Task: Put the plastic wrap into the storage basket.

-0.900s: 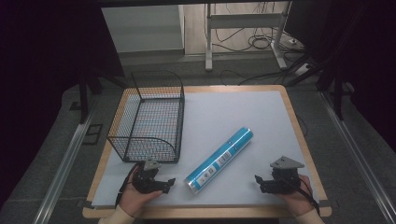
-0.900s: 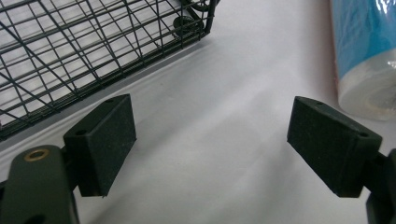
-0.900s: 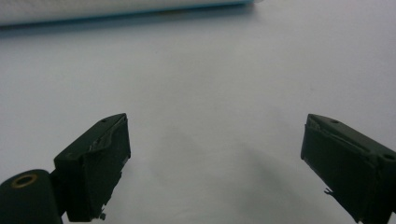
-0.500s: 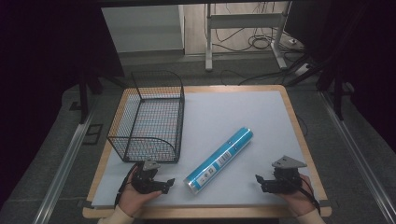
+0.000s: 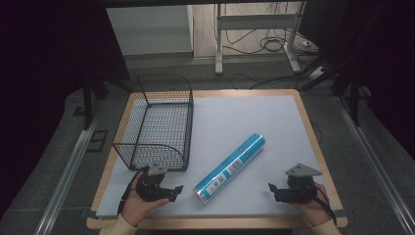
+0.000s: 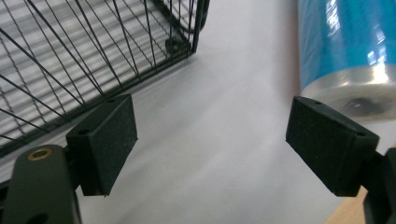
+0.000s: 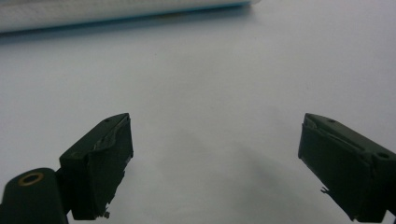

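Basket: the black wire mesh basket point(image 5: 156, 122) stands just beyond my left gripper point(image 5: 173, 192).
Tube: the blue cylindrical foil-wrapped tube point(image 5: 231, 168) lies between my grippers, nearer the left.
Left gripper: low, jaws wide, holding nothing.
Right gripper point(image 5: 272, 190): low, jaws wide, holding nothing.

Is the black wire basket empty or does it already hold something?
Empty. In the high view the black wire basket shows bare mesh floor, while the blue cylindrical tube lies outside it on the white tabletop.

blue tube point(image 5: 230, 169), blk wire basket point(image 5: 155, 125)
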A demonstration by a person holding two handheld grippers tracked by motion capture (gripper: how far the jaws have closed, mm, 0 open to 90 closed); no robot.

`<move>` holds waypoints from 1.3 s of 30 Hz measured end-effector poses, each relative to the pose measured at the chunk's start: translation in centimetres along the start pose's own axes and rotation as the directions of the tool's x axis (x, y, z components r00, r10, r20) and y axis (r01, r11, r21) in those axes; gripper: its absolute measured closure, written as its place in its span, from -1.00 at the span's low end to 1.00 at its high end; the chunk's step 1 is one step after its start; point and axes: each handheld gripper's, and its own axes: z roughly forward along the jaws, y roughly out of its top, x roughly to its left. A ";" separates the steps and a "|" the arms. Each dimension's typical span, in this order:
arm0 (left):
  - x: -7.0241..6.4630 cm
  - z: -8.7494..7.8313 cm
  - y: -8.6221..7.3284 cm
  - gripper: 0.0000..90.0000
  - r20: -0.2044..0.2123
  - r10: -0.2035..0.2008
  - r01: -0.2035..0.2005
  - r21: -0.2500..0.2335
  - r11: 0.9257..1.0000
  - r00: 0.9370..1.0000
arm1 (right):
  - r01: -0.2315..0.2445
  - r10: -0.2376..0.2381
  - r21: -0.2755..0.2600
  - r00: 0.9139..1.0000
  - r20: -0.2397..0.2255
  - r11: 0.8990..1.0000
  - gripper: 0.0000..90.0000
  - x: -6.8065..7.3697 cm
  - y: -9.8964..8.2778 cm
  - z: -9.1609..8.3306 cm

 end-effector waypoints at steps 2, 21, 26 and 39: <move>0.0 -0.2 0.2 -0.63 0.001 -0.003 0.003 0.000 1.000 1.000 | 0.004 -0.004 -0.001 1.000 -0.003 1.000 -0.76 0.0 -0.1 0.0; -2.0 -2.0 3.3 -0.63 0.034 0.078 -0.079 0.006 0.997 0.996 | 0.007 -0.007 -0.005 1.000 -0.003 1.000 -0.75 0.0 -0.1 0.0; -2.2 -1.9 3.8 -0.63 0.036 0.081 -0.081 0.012 0.997 0.996 | 0.006 -0.006 -0.006 1.000 -0.005 1.000 -0.75 -0.1 -0.1 0.0; -3.6 -1.1 5.5 -0.63 0.055 0.106 -0.107 0.018 0.994 0.993 | 0.006 -0.006 -0.009 1.000 -0.006 1.000 -0.75 -0.2 -0.1 0.0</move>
